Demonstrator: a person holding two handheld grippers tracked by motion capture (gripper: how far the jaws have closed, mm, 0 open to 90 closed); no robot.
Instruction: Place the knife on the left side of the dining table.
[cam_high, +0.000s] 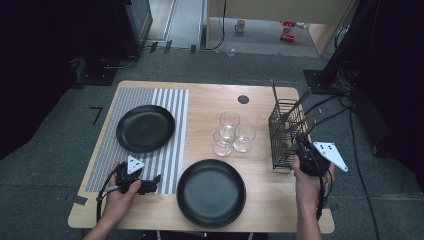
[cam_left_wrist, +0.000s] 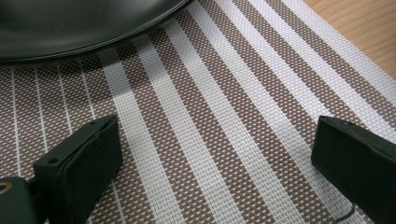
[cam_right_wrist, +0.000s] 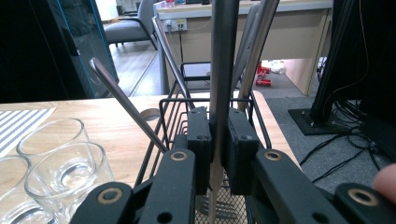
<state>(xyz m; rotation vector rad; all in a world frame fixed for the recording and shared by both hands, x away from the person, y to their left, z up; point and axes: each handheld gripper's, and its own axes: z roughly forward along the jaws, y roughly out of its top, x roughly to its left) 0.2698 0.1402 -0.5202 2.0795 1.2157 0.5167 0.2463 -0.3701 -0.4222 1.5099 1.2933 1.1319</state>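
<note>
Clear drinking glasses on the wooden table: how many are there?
3, clustered mid-table between the two black plates and the wire cutlery basket: one clear drinking glass at the back, one front left, one front right. None seems hidden.

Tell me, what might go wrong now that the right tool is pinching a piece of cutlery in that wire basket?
The right tool is shut on one metal utensil handle standing in the wire cutlery basket. Lifted at a slant, it could snag the rim or the other handles leaning beside it and tip the basket. The three drinking glasses stand close by on the table, so a sideways swing might knock them. The grip is narrow on smooth metal; the utensil may slip.
</note>
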